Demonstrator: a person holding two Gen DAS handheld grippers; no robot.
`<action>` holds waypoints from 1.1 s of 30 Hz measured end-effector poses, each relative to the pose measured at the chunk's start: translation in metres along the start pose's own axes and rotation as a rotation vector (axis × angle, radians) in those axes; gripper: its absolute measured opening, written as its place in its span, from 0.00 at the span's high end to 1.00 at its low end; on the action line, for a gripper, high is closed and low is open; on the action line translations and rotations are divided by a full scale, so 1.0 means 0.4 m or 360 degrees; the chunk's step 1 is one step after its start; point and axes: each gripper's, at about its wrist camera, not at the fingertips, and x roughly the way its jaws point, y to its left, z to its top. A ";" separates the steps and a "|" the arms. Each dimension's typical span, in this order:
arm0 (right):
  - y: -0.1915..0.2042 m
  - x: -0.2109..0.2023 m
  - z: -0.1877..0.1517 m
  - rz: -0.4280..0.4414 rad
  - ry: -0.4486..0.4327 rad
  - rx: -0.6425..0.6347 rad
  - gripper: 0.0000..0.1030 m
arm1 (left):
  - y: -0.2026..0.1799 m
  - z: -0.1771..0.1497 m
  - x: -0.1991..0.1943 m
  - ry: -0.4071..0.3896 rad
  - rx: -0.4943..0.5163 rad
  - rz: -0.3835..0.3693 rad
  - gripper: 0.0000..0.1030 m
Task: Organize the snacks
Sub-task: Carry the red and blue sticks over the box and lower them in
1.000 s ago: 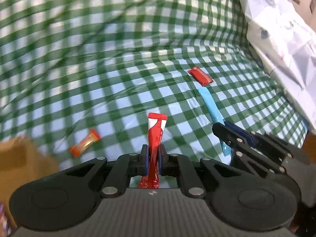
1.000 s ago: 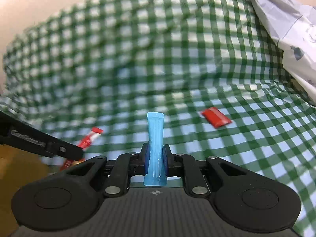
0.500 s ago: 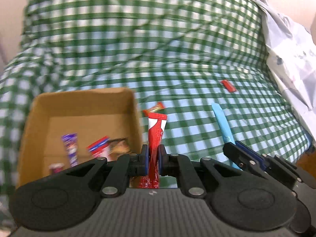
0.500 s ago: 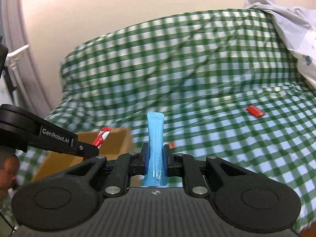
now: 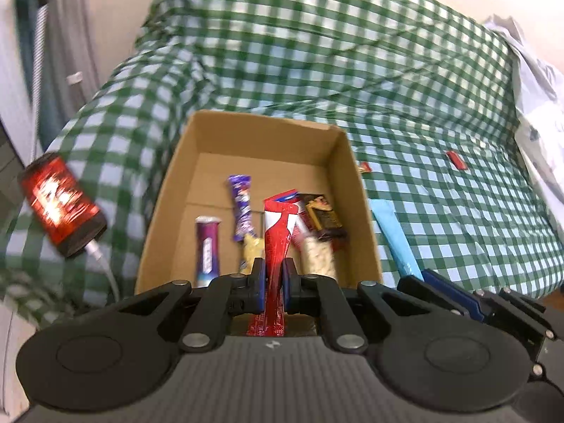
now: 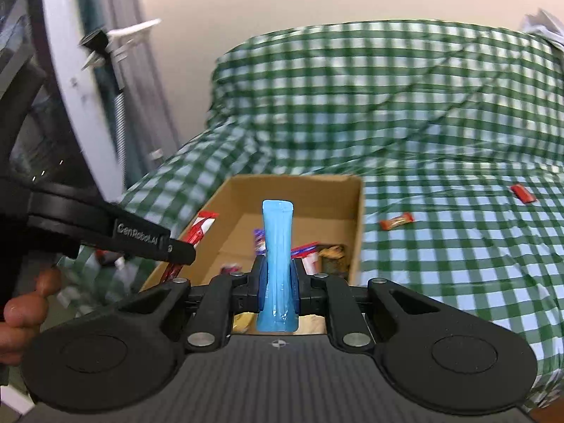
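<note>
My left gripper (image 5: 273, 282) is shut on a red and white snack stick (image 5: 278, 236), held upright above the near side of an open cardboard box (image 5: 342, 162). The box holds several wrapped snacks, among them a purple bar (image 5: 207, 246). My right gripper (image 6: 277, 282) is shut on a light blue snack stick (image 6: 277, 243), just before the same cardboard box (image 6: 356, 211). In the left wrist view the blue stick (image 5: 394, 239) and the right gripper show beside the box's right wall. The left gripper's finger and the red stick (image 6: 201, 229) show at left in the right wrist view.
A green checked cloth (image 5: 423, 105) covers the bed. On it lie a small red packet (image 5: 456, 159) and an orange-red bar (image 6: 396, 222) right of the box. A red cylinder (image 5: 60, 204) with a white cable lies left of the box. A person's hand (image 6: 21, 313) holds the left gripper.
Both grippers swung left and rose, still holding their sticks. The cardboard box came from the left edge to the middle of both views, and the loose packets slid off to the right.
</note>
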 end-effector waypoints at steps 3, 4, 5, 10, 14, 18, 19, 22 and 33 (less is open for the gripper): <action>0.041 -0.009 -0.009 0.0008 0.0024 -0.0046 0.86 | 0.033 -0.026 -0.022 -0.0016 -0.0034 0.0004 0.90; 0.051 -0.011 -0.011 0.0010 0.0032 -0.0059 0.86 | 0.041 -0.031 -0.027 -0.0020 -0.0042 0.0003 0.90; 0.060 -0.012 -0.012 0.0010 0.0041 -0.0071 0.85 | 0.048 -0.035 -0.032 -0.0023 -0.0051 -0.0001 0.90; 0.088 -0.017 -0.017 -0.0001 0.0058 -0.0123 0.86 | 0.065 -0.047 -0.042 -0.0039 -0.0086 -0.0015 0.90; 0.094 -0.018 -0.017 -0.0004 0.0065 -0.0138 0.86 | 0.073 -0.051 -0.048 -0.0049 -0.0092 -0.0026 0.90; 0.098 -0.019 -0.019 -0.0005 0.0074 -0.0157 0.86 | 0.075 -0.053 -0.049 -0.0046 -0.0100 -0.0027 0.90; 0.098 -0.019 -0.019 -0.0007 0.0077 -0.0159 0.86 | 0.076 -0.054 -0.049 -0.0043 -0.0104 -0.0027 0.90; 0.096 -0.015 -0.019 -0.0009 0.0086 -0.0158 0.86 | 0.078 -0.055 -0.046 -0.0032 -0.0109 -0.0027 0.90; 0.083 0.004 -0.020 -0.0004 0.0131 -0.0143 0.86 | 0.073 -0.049 -0.015 0.0010 -0.0113 -0.0027 0.90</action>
